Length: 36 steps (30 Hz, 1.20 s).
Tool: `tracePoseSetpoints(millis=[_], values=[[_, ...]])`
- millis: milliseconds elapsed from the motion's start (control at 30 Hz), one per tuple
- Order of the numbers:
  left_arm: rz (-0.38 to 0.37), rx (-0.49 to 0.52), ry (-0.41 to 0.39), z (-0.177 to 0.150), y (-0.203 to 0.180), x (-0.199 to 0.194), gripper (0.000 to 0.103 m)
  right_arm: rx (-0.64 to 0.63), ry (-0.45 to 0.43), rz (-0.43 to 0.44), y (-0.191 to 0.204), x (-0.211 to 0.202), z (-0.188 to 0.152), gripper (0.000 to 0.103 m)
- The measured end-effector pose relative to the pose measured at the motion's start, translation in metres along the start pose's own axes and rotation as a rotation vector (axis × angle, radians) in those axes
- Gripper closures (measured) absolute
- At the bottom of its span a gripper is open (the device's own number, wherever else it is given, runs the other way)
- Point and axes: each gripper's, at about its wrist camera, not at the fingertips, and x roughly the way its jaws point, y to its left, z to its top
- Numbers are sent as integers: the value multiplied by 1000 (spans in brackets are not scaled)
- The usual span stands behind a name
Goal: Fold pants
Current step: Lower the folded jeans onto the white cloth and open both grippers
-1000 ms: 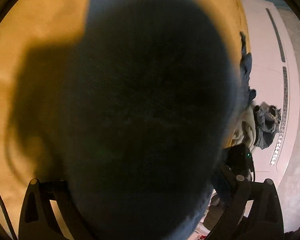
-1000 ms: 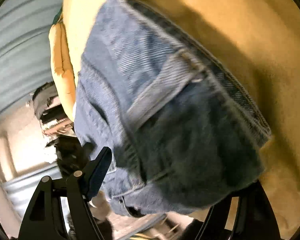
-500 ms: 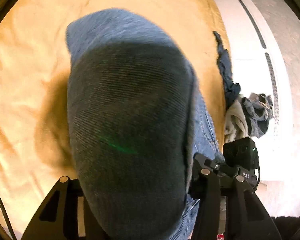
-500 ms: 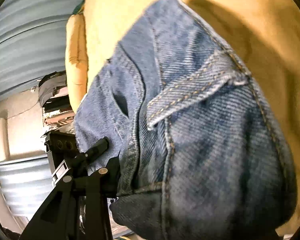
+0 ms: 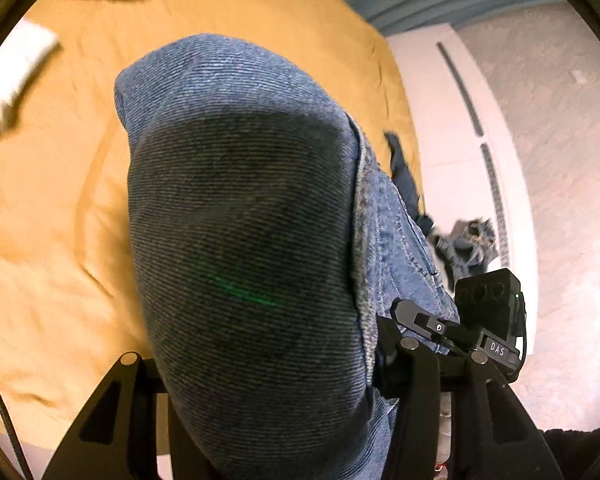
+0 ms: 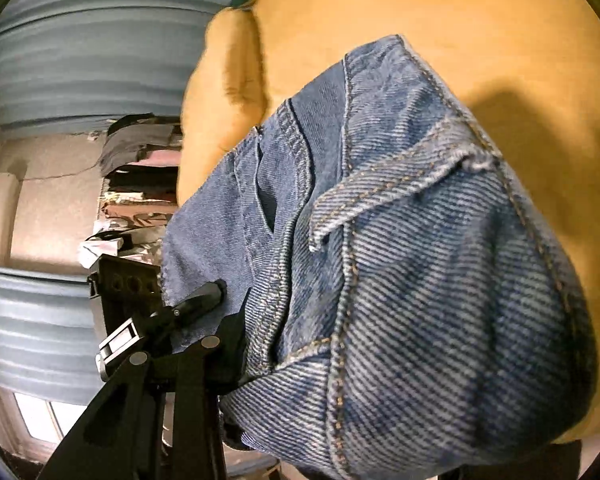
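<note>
The yellow bedspread [image 5: 52, 208] is filling the background of both views, and the jeans [image 5: 244, 248] are hanging above it, bunched up close against each camera. You are holding them off the bed with both tools, so the denim is blocking most of what lies ahead.

Your left gripper [image 5: 260, 392] is pointing forward over the bed, its two black fingers spread at the bottom of the frame with a thick fold of denim passing between them; it is clamping the jeans. Your right gripper [image 6: 340, 380] is tilted the same way, with only its left finger [image 6: 204, 360] showing against the waistband; the other is hidden under cloth. It is carrying the jeans, so it is gripping them too.

The left view alone is showing the right tool's camera housing [image 5: 488, 312], sitting just beside the denim's edge, plus a white panel [image 5: 460, 152] and a heap of clothes [image 5: 464, 240] off the bed's far side. The right view alone is showing a belt loop [image 6: 384, 196] and stitched seams, a yellow pillow [image 6: 224, 92], a stack of folded garments [image 6: 140, 176] and a corrugated blue-grey wall [image 6: 92, 40].
</note>
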Motion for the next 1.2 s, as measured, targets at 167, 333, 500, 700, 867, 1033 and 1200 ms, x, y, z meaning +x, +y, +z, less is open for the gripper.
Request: tracePoseSetpoints(millis=[167,333,500,700,867,1033,1200], values=[[-15,52,4,69,81,-96,56,0,-63,4,93,81,-6,63],[14,101,-1,142,157,-167,56,30,-123,74,164,202,-7,63],[15,131,-45,218,232,-204,56,12,-166,138,206,319,20,63],[104,115,-11,261,355,-172,53,28,-134,125,171,454,42,63],[-10,10,5,239,436,-137,37,60,-44,38,124,522,29,55],[38,-41,-67,215,416,-148,33,63,-3,-73,135,498,30,37],[345,25,-174,180,354,-176,3,-80,50,-456,177,463,13,9]])
